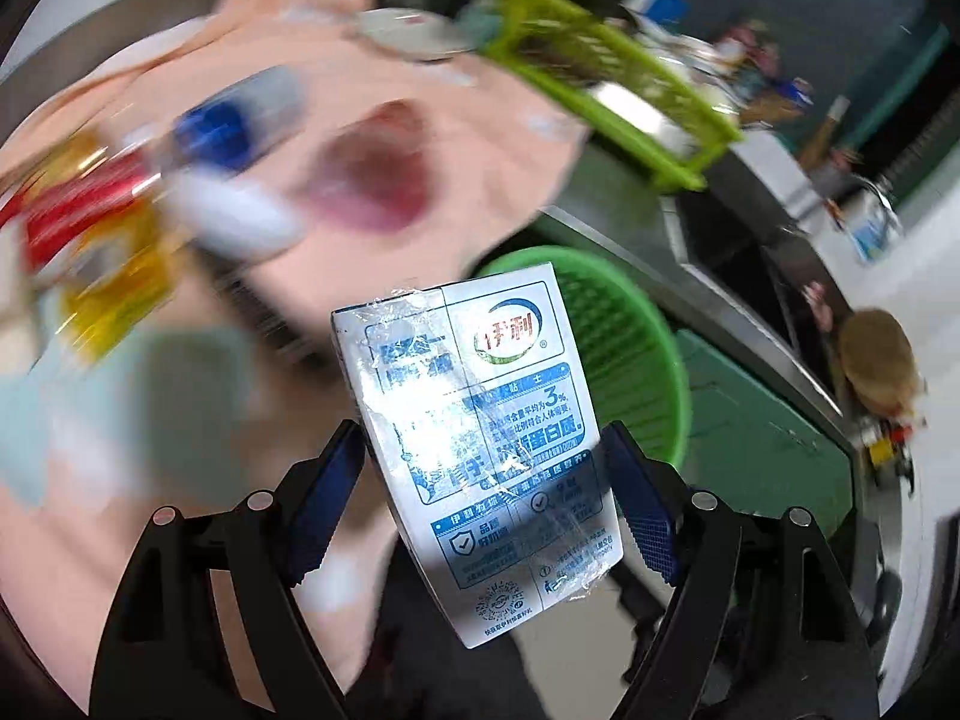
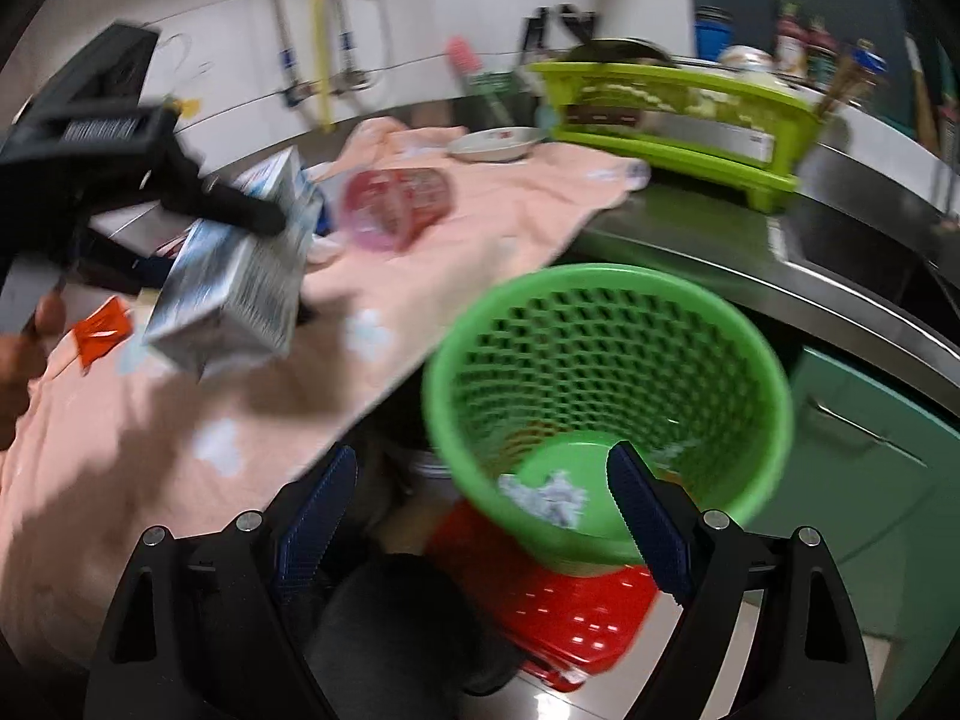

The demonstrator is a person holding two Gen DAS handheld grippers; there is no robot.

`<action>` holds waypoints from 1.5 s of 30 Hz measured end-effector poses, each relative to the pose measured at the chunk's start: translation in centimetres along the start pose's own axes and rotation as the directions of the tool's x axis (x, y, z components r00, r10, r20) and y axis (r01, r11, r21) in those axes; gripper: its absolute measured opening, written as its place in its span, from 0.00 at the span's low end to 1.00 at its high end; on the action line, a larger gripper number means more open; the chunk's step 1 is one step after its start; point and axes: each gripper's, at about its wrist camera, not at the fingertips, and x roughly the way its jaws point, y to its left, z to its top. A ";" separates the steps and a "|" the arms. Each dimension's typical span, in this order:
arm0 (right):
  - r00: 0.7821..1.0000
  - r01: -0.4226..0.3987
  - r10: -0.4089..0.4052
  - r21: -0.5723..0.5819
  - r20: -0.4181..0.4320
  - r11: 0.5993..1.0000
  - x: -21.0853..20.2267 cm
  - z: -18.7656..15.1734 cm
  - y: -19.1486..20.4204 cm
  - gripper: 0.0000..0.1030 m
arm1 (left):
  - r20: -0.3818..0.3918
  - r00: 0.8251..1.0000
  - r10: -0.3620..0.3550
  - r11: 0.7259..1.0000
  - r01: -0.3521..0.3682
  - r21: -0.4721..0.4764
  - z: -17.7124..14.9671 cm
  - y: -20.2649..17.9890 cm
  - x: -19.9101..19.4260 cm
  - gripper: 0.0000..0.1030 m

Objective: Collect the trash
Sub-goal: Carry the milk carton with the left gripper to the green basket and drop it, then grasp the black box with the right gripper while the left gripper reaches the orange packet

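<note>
A white and blue milk carton (image 1: 474, 408) hangs above the pink cloth (image 1: 480, 138), and my left gripper (image 1: 480, 441) is shut on it, a blue pad against each side. The right wrist view shows the same carton (image 2: 240, 294) in the air at the left, held by that gripper. My right gripper (image 2: 480, 462) is open with nothing between its fingers, just over the near rim of the green mesh basket (image 2: 600, 273). Crumpled paper (image 2: 546, 495) lies in the basket's bottom. A red plastic cup (image 2: 396, 210), an orange wrapper (image 2: 102, 330) and a blurred blue and white bottle (image 1: 228, 138) lie on the cloth.
The basket stands on a red stool (image 2: 540, 600) in front of the steel counter. A green dish rack (image 2: 678, 120) and a white dish (image 2: 495, 144) sit at the back of the counter, with a sink (image 2: 870, 252) to the right. Red and yellow wrappers (image 1: 90, 222) lie at the cloth's left.
</note>
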 end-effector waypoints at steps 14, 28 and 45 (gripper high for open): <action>0.994 0.110 -0.110 0.125 -0.005 0.986 -2.2 -2.2 -6.9 0.80 | -0.122 0.990 -0.075 0.981 0.095 0.167 2.8 -8.7 12.2 0.86; 1.000 -0.019 0.019 0.008 0.014 1.000 -0.1 1.3 -1.4 0.80 | 0.085 0.994 0.063 0.981 -0.078 0.179 0.6 -1.6 1.3 0.86; 0.939 -0.339 0.334 -0.067 -0.079 0.938 7.7 10.1 9.7 0.67 | 0.255 0.923 0.287 0.957 -0.289 -0.029 -3.0 13.8 -11.6 0.86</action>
